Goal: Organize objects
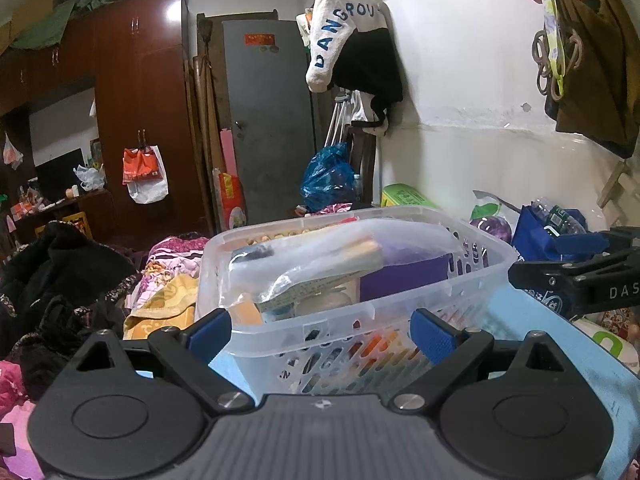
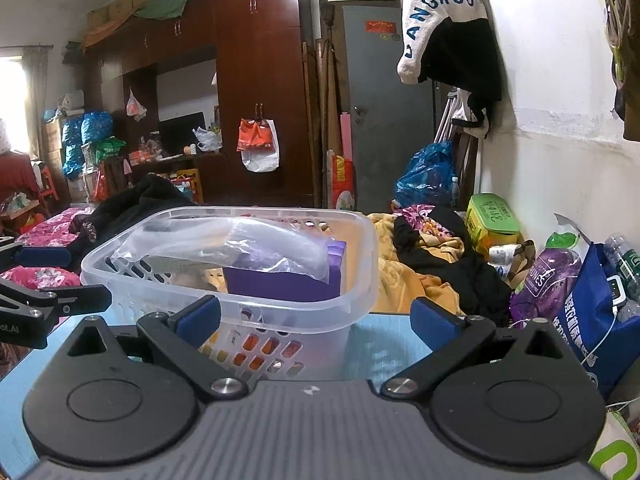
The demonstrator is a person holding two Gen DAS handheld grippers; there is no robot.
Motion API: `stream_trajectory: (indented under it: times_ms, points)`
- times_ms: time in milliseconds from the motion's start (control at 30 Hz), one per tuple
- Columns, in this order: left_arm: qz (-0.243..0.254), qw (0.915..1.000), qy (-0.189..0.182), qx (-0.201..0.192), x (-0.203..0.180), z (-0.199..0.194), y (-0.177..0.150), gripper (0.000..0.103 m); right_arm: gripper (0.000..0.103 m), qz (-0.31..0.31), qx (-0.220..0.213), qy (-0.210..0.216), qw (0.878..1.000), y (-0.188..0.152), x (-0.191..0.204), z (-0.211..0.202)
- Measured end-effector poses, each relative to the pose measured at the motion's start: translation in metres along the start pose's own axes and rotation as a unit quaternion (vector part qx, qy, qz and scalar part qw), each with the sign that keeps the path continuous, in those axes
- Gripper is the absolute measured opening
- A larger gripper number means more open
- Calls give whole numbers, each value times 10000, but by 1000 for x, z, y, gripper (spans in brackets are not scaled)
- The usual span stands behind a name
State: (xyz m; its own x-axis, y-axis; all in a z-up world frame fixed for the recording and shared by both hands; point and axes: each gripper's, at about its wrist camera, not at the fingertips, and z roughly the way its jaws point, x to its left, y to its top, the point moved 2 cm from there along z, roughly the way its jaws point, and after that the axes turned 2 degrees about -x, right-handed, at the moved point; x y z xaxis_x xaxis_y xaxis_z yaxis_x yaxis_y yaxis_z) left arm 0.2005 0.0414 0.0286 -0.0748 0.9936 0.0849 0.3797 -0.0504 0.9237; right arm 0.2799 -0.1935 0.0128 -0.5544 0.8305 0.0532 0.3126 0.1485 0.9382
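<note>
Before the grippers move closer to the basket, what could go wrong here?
1. The clear plastic bag lies above the rim of the basket, so a passing finger may drag it out.
2. The left gripper and right gripper are both open and close together, so they may collide.

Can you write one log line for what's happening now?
left gripper: open | right gripper: open | basket: full, on blue surface

A clear plastic basket (image 2: 362, 276) with a perforated wall holds a purple box (image 2: 280, 282) and a see-through bag (image 2: 240, 244) — all on a light blue surface (image 2: 384, 350). Behind: a reddish-brown wardrobe (image 2: 260, 80), a grey door (image 2: 384, 100).
</note>
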Motion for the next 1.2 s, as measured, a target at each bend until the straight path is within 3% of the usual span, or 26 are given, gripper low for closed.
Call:
stream_trajectory:
  times_ms: [333, 467, 600, 767, 933, 1200]
  points:
    - [-53, 9998, 94, -169, 0, -10, -7, 98, 103, 124, -114, -145, 9998, -10, -2, -8]
    - [-188, 9994, -39, -304, 1, -19, -12, 98, 103, 485, -378, 4, 9981, -13, -7, -25]
    - [-267, 9992, 73, -299, 2, -29, -23, 98, 103, 322, -263, 87, 9991, -21, 0, -35]
    - [-598, 9972, -184, -401, 6, -53, -42, 98, 103, 254, -426, -26, 9988, -40, 12, -59]
    - [-489, 9978, 63, -443, 0, -64, -53, 98, 103, 213, -486, -11, 9986, -53, 22, -69]
    - [-360, 9981, -48, -493, -13, -72, -57, 98, 103, 284, -537, 96, 9981, -56, 23, -73]
